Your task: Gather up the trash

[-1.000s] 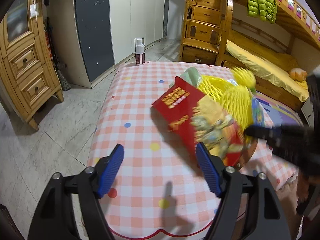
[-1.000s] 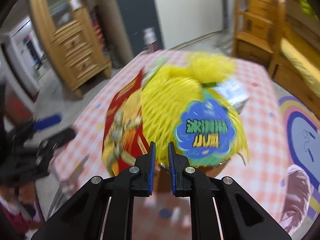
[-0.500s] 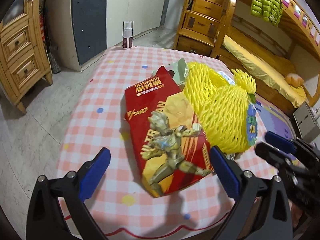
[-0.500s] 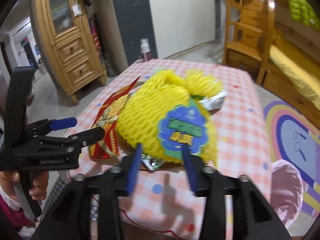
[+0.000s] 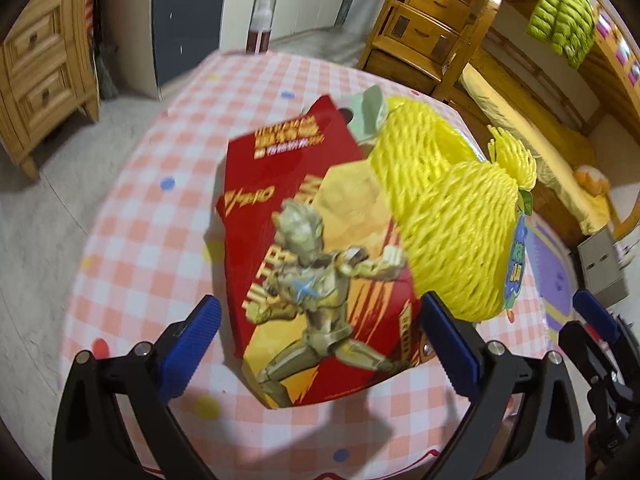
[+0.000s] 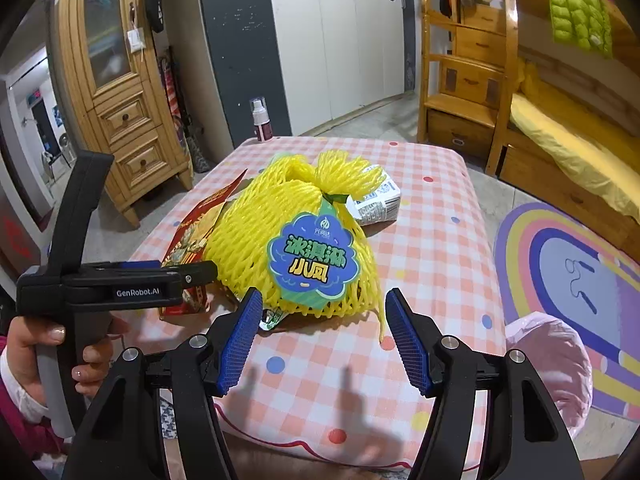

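A red cardboard box with a hero figure (image 5: 316, 240) lies flat on the checked table (image 5: 132, 240). A yellow foam net bag (image 5: 452, 224) with a blue label rests on its right side. My left gripper (image 5: 320, 336) is open wide, and the box's near end lies between its blue pads without touching them. In the right wrist view the net bag (image 6: 296, 232) sits just ahead of my right gripper (image 6: 324, 320), whose jaws are opening with nothing between them. A white crumpled packet (image 6: 376, 200) lies behind the net.
A spray bottle (image 6: 260, 120) stands at the table's far edge. A pink bag (image 6: 548, 352) hangs off the near right corner. A hand (image 6: 44, 340) holds the left gripper's handle. A wooden cabinet stands left, a bunk bed right.
My right gripper opened, let go of the yellow net and drew back. The pile settled on the table. My left gripper widened and came down closer over the red box.
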`<state>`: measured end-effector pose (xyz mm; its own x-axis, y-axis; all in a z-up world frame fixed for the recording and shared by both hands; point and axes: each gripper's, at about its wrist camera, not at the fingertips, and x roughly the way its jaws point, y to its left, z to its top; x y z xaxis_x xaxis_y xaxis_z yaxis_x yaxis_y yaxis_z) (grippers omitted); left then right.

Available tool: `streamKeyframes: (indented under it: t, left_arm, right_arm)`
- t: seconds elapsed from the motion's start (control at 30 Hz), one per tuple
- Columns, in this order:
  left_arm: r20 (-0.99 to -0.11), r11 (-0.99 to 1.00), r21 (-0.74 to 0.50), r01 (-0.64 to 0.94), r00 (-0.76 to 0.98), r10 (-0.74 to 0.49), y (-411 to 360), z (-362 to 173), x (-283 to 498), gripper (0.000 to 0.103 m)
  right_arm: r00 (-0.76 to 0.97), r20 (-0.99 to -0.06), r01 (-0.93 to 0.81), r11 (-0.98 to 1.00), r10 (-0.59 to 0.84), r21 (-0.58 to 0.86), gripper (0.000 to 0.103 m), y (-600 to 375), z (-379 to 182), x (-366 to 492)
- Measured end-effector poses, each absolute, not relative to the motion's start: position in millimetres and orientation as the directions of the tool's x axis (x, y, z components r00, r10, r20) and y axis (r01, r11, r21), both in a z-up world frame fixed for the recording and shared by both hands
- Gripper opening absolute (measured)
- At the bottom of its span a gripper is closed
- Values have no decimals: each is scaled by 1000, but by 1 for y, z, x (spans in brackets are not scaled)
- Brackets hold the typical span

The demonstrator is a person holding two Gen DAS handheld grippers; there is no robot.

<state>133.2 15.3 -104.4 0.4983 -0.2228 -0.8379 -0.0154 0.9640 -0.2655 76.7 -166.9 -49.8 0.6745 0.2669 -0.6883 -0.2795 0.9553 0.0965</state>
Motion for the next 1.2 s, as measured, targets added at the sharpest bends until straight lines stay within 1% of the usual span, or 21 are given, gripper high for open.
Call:
streamKeyframes:
  t: [0.07, 0.2, 0.27, 0.4, 0.47, 0.53, 0.67, 0.77, 0.9, 0.93, 0.97, 1.0, 1.07, 1.1, 1.13, 1.17, 1.2]
  left_arm:
    - [-836, 957, -289, -13, 490, -246, 19, -107, 133, 96]
    - [-825, 955, -296, 19, 499, -266, 22, -106, 129, 78]
    - [-813, 964, -264, 37, 530, -243, 22, -100, 123, 77]
    - [-761, 980, -191, 57, 621, -184, 26, -76, 107, 76]
    - [-737, 985, -158, 65, 656, -162, 27, -66, 99, 76]
    - [-716, 989, -128, 72, 684, -142, 28, -59, 92, 76]
    - [-692, 994, -80, 75, 713, -109, 26, -52, 84, 76]
    - [-690, 995, -67, 73, 717, -99, 24, -51, 84, 76]
    - [-698, 995, -74, 67, 709, -100, 27, -54, 89, 76]
    - [-700, 995, -74, 66, 707, -99, 28, -55, 90, 76]
    - [-702, 995, -75, 65, 705, -99, 29, -56, 89, 76]
    - [-703, 995, -75, 64, 704, -98, 30, -56, 90, 76]
    - [-705, 995, -75, 64, 703, -98, 31, -57, 89, 76]
    - [-705, 995, -75, 63, 703, -98, 30, -56, 89, 76]
    - [-703, 995, -75, 64, 704, -98, 30, -56, 88, 76]
    - [-702, 995, -76, 65, 706, -99, 31, -55, 88, 76]
    - [-698, 995, -74, 65, 710, -98, 30, -53, 87, 76]
  right_arm:
    - [672, -690, -285, 954, 269, 95, 64, -165, -50, 76]
    - [669, -690, -295, 951, 275, 93, 64, -161, -49, 74]
    - [670, -690, -297, 951, 273, 88, 64, -161, -48, 73]
    - [666, -696, -292, 952, 270, 90, 65, -160, -49, 75]
    - [661, -701, -283, 954, 268, 97, 80, -159, -52, 79]
    - [662, -702, -269, 957, 263, 104, 87, -158, -55, 85]
    - [647, -708, -254, 956, 283, 149, 88, -152, -61, 103]
    - [630, -717, -251, 952, 299, 177, 88, -146, -67, 119]
    - [579, -756, -250, 949, 305, 192, 88, -137, -84, 137]
    - [569, -761, -253, 947, 311, 198, 84, -135, -88, 139]
    - [562, -764, -256, 945, 318, 205, 71, -134, -91, 139]
    - [557, -762, -260, 941, 329, 216, 67, -134, -92, 139]
    - [568, -750, -268, 938, 340, 222, 44, -133, -86, 134]
    - [577, -746, -273, 939, 332, 207, 41, -133, -83, 132]
    - [592, -737, -282, 940, 326, 190, 33, -132, -77, 128]
    - [607, -727, -290, 941, 323, 175, 30, -131, -72, 124]
    - [621, -716, -296, 941, 319, 163, 30, -131, -67, 121]
